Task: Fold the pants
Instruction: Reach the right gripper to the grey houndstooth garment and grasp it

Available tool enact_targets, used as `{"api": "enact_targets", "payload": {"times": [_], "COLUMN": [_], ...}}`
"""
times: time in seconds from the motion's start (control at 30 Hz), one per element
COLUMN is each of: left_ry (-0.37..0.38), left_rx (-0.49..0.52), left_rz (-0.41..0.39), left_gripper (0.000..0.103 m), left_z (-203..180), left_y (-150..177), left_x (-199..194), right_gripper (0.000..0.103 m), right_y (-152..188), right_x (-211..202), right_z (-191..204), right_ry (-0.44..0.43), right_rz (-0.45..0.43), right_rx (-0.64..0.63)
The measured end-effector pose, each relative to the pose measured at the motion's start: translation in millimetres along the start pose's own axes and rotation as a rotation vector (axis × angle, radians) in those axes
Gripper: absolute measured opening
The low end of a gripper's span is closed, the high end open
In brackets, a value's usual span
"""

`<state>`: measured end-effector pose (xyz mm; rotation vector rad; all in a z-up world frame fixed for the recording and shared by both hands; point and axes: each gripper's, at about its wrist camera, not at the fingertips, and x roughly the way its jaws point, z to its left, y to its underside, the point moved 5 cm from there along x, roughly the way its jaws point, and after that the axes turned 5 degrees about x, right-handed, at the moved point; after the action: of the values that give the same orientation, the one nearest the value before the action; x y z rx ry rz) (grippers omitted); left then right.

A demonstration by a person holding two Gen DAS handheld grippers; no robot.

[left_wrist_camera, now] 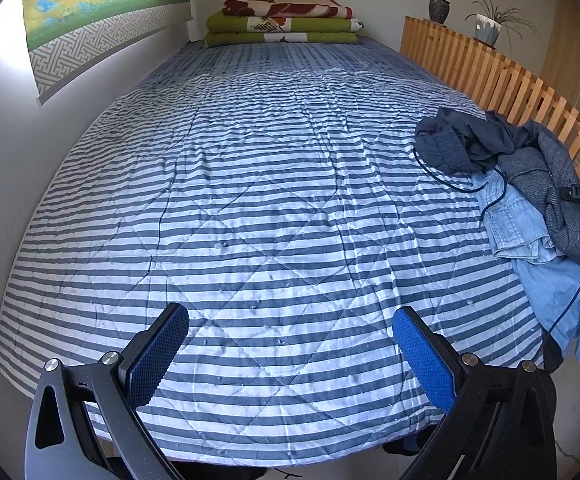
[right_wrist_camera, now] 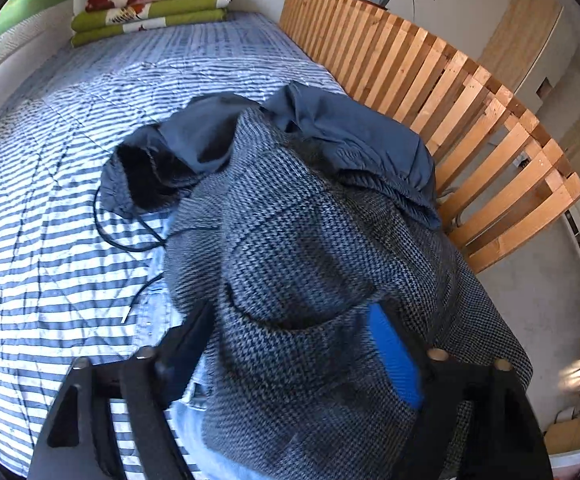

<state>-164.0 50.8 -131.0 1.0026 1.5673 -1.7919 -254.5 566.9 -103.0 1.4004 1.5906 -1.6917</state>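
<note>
A heap of clothes lies at the bed's right edge: a grey tweed garment on top, dark navy drawstring pants behind it, and light blue denim underneath. My right gripper is open with the tweed cloth bulging between its fingers; the blue pad shows on the right, while the left finger is partly hidden. Which tweed piece this is, pants or jacket, I cannot tell. In the left wrist view the same heap sits far right. My left gripper is open over the striped quilt, holding nothing.
A blue-and-white striped quilt covers the bed. Folded green and red blankets are stacked at the far end. A wooden slatted rail runs along the right side with potted plants on top. A black cord trails from the navy pants.
</note>
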Motion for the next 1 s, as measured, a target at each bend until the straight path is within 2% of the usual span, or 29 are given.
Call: {"api": "enact_targets", "payload": {"times": [0.03, 0.1, 0.13, 0.2, 0.23, 0.43, 0.6, 0.67, 0.9, 1.0], "left_ry": [0.002, 0.004, 0.005, 0.005, 0.007, 0.009, 0.009, -0.001, -0.026, -0.034], "left_rx": [-0.004, -0.008, -0.008, -0.006, -0.005, -0.007, -0.045, -0.048, -0.086, -0.108], "left_rz": [0.001, 0.001, 0.0, -0.004, -0.008, -0.035, -0.049, -0.059, -0.08, -0.091], "left_gripper": [0.103, 0.103, 0.103, 0.103, 0.103, 0.103, 0.103, 0.103, 0.103, 0.103], "left_z": [1.4, 4.0, 5.0, 6.4, 6.4, 10.2, 24.5, 30.2, 59.2, 72.5], "left_y": [-0.2, -0.7, -1.1, -1.5, -1.8, -3.7, -3.1, -0.8, 6.2, 8.2], "left_x": [0.5, 0.9, 1.0, 0.6, 0.0, -7.1, -14.0, -18.2, -31.9, -37.0], "right_gripper": [0.06, 0.042, 0.04, 0.022, 0.02, 0.015, 0.014, 0.013, 0.013, 0.013], "right_y": [0.4, 1.8, 1.9, 2.1, 2.1, 1.5, 0.0, -0.8, -16.3, -21.0], "right_x": [1.4, 2.5, 1.7, -1.6, -4.2, -32.4, -69.7, -80.4, -149.6, -172.7], "right_z": [-2.2, -6.2, -7.2, -11.2, -13.8, -17.6, -8.1, -6.9, 3.9, 23.7], "right_ry": [-0.009, -0.009, -0.015, -0.022, -0.037, -0.165, -0.234, -0.301, -0.449, -0.488], "right_rz": [0.006, 0.008, 0.006, 0.004, 0.006, 0.003, -0.036, -0.018, -0.116, -0.138], "right_rx": [0.009, 0.019, 0.021, 0.039, 0.057, 0.144, 0.141, 0.183, 0.246, 0.199]}}
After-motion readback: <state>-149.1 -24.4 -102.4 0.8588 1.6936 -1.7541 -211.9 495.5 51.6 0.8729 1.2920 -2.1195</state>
